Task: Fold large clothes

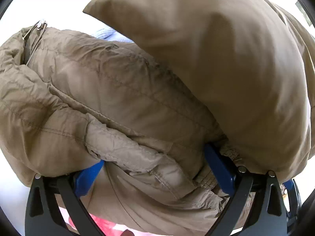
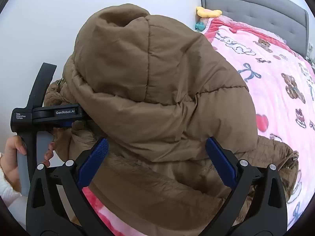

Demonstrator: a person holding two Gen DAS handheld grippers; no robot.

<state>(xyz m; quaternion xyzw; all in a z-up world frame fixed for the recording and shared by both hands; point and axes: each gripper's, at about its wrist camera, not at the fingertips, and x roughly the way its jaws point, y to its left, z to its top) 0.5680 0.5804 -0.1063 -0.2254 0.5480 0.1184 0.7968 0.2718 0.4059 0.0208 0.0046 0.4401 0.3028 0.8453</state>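
A brown padded jacket (image 1: 137, 98) fills the left wrist view, one smooth layer folded over its quilted front. My left gripper (image 1: 155, 157) has its blue pads (image 1: 218, 165) wide apart, open, with bulky jacket fabric between them and a layer draped over the right finger. In the right wrist view the jacket (image 2: 157, 98) lies heaped on the bed, its hood uppermost. My right gripper (image 2: 156, 143) is open just above the heap, and its pads (image 2: 220, 161) touch nothing. The left gripper's body (image 2: 57, 114) reaches into the jacket's left side, fingertips hidden in the fabric.
A pink blanket (image 2: 275, 78) printed with bears covers the bed, with a grey padded headboard (image 2: 256, 5) behind. A yellow plush toy (image 2: 208, 12) sits by the headboard. A person's hand (image 2: 11, 157) grips the left tool's handle. A light blue cloth (image 1: 106, 34) shows behind the jacket.
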